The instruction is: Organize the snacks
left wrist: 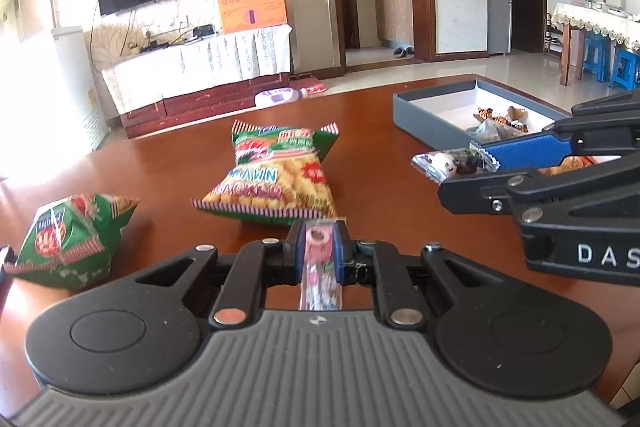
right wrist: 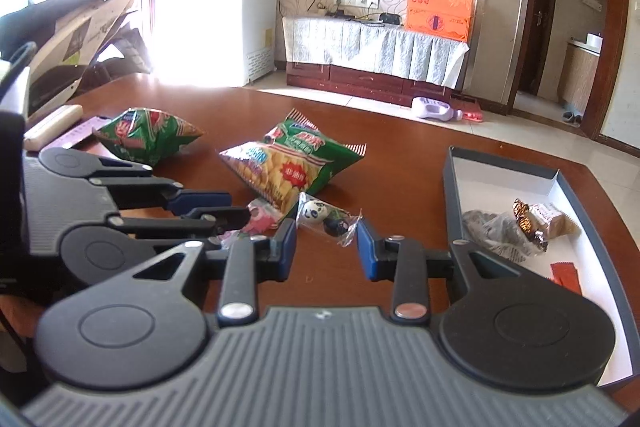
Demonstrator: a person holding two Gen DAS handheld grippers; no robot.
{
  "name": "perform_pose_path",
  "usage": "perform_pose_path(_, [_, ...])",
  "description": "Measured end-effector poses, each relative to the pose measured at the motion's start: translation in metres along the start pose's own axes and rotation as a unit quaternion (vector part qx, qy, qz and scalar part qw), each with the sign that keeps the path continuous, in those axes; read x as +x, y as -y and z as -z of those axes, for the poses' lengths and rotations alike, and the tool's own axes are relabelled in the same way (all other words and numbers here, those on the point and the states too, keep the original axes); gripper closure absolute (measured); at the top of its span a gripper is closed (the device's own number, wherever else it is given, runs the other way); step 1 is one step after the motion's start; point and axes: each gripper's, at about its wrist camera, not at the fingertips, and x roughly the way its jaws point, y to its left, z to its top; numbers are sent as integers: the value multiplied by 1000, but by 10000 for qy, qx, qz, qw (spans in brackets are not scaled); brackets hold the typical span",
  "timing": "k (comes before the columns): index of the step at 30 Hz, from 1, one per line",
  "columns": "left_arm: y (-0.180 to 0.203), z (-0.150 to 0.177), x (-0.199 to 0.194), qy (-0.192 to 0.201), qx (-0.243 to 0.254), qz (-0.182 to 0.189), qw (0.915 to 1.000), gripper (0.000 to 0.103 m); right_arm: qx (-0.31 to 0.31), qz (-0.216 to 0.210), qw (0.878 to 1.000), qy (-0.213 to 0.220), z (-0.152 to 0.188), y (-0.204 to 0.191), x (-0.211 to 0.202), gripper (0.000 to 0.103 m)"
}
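- Living-room tabletop (left wrist: 160, 163) of dark red wood, TV and covered cabinet behind, strong glare from the window side.
- Left gripper (left wrist: 319, 233): closed tight on a pink wrapped sweet (left wrist: 318, 247), pinched near its top, tail of the wrapper hanging back between the fingers.
- Right gripper (right wrist: 326, 239): part-open, holding nothing as far as can be seen; clear panda packet (right wrist: 320, 213) just ahead of the fingertips, its crimped end at the mouth of the jaws, no pad visibly pressing on it.
- Grey box (right wrist: 452, 187) with white floor off to the right on the tabletop, several wrapped snacks (right wrist: 520, 223) already lying inside; likely the goal for the small items.
- Prawn cracker bag (left wrist: 272, 179) in mid-table and a second green bag (left wrist: 72, 239) further left, both apart from the box, neither touched.
- Step in hand, as judged: carry the pink sweet across to the box.
- Hold the grip firm; thin, slippery wrapper, easy to lose if loosened early.
- Lift clear of the cracker bag and pass behind or above the right gripper, which sits between sweet and box.
- Cross the near wall of the box fully, lower over a bare patch of white floor, then release.
- For the panda packet: slide the fingers further over the crimped end before closing, rather than nipping the very edge.
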Motion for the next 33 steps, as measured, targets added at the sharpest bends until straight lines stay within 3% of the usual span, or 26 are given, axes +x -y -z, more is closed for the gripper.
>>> perform_pose_path(14, [5,-14,0,160,-104,141,9997,86,57,14,10000,68,-2,7,-9,67])
perform_pose_path(21, [4,-1,4,-71,-91,-32,9999,86,108,-13,9999,-14,-2,11,-6,67])
perform_pose_path(22, [2,4,4,-182,-147,-109,9997,82,107,-24,9999,-28,-2,11,-5,67])
perform_pose_path(24, [0,15,6,-382,-162,-176,9990,62,90,-51,9999,-56,-1,9,-5,67])
perform_pose_path(25, [0,18,6,-449,-135,-243,9986,45,76,-63,9999,-67,-1,9,-5,67])
perform_pose_path(26, [0,20,4,-410,-107,-231,9988,36,70,-74,9999,-68,-1,9,-5,67])
perform_pose_path(28, [0,23,2,-399,-27,-209,9990,31,88,-93,9999,-63,-2,9,-4,67])
perform_pose_path(33, [-8,22,10,-622,-156,18,9979,31,76,-94,9998,-126,1,9,-3,67])
